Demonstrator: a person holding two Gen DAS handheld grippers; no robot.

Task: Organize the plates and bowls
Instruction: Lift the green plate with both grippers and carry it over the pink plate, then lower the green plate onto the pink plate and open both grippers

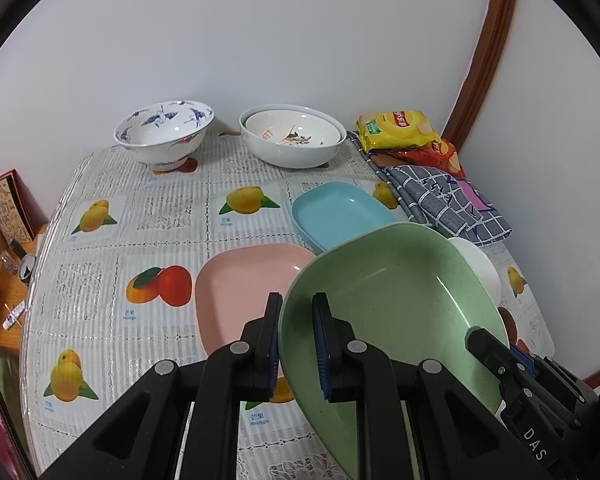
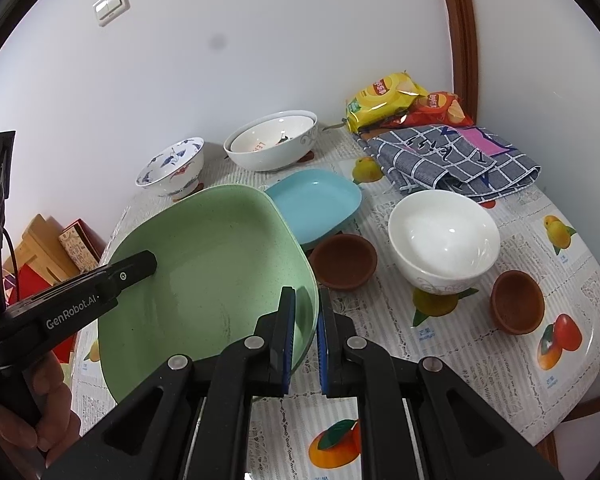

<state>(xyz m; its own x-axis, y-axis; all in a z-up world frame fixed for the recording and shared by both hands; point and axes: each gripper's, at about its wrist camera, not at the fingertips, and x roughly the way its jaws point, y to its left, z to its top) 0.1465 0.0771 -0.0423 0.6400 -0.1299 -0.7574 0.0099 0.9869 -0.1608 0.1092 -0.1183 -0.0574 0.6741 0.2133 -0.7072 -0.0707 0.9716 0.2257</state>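
A green plate [image 1: 392, 292] is held tilted above the table by both grippers. My left gripper [image 1: 298, 316] is shut on its left rim; my right gripper [image 2: 306, 312] is shut on its right rim [image 2: 304, 280]. The right gripper also shows in the left wrist view [image 1: 496, 356], the left gripper in the right wrist view [image 2: 140, 268]. A pink plate [image 1: 240, 288] lies under the green plate's left side. A blue plate [image 1: 340, 212] lies behind. A white bowl [image 2: 444, 240] and two brown bowls [image 2: 344, 260] [image 2: 518, 300] stand to the right.
A blue-patterned bowl [image 1: 164, 132] and two nested white bowls [image 1: 292, 136] stand by the back wall. Chip bags [image 1: 396, 128] and a folded checked cloth [image 1: 448, 200] lie at the back right. The table edge [image 1: 40, 280] drops off on the left.
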